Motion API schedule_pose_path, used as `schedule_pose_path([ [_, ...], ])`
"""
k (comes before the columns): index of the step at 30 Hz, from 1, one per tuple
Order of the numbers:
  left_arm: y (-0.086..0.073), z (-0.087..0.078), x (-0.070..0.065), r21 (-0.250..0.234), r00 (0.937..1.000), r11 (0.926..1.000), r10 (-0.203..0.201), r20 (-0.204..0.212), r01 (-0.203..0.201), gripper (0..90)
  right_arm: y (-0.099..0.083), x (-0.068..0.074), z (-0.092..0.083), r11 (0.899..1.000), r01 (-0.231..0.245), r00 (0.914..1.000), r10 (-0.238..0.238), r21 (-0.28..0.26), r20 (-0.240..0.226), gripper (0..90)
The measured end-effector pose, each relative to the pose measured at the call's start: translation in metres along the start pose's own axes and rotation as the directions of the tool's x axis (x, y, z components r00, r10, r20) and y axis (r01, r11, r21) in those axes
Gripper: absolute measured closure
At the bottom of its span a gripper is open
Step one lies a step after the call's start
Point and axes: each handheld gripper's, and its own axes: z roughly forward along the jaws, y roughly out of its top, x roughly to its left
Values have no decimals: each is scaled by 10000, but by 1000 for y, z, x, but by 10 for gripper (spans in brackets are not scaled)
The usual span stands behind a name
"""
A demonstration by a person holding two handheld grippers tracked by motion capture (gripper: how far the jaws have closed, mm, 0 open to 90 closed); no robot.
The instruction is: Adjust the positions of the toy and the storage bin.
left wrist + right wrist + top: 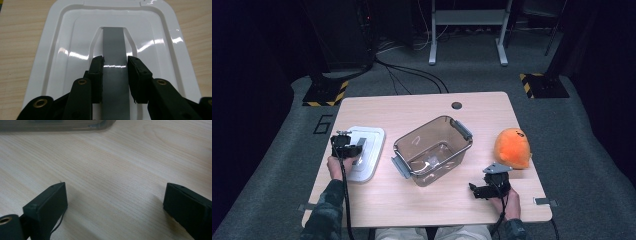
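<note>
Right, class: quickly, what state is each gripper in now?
Left gripper: shut on the grey handle of the white lid.
Right gripper: open, holding nothing, over the table.

The near end of the grey handle (113, 50) on the white lid (62, 45) is cut off below. The clear container (57, 125) is cropped at the top edge and blurred.

Both forearms are wearing mottled, camouflage-patterned sleeves in dark greens and greys, and pale trousers are showing at the bottom edge of the high view. The left gripper (346, 148) is showing a black body with a black cable trailing back along the forearm; its black fingers (96, 75) are carrying brass-coloured rivets at the pivots. The right gripper (488, 190) is wearing a grey three-cornered plate on top, and its fingers (47, 205) are blocky and matte black.
</note>
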Motion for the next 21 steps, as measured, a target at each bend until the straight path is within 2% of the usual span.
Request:
schedule_pose_path([
  [12, -2, 3, -2, -127, 9998, 9999, 82, -202, -84, 662, 0, 0, 0, 10000, -22, 10000, 22, 10, 5, 46],
  [15, -2, 3, -1, -140, 9999, 9998, 121, -115, -123, 652, 0, 0, 0, 10000, -43, 10000, 43, 9, -13, 46],
  [17, -2, 3, 0, -157, 9998, 9997, 198, -97, -199, 617, 0, 0, 0, 10000, -42, 10000, 42, 9, -13, 46],
  [21, -2, 0, 0, -332, 10000, 9994, 86, -12, -86, 494, 0, 0, 0, 10000, -41, 10000, 41, 5, -11, 46],
])
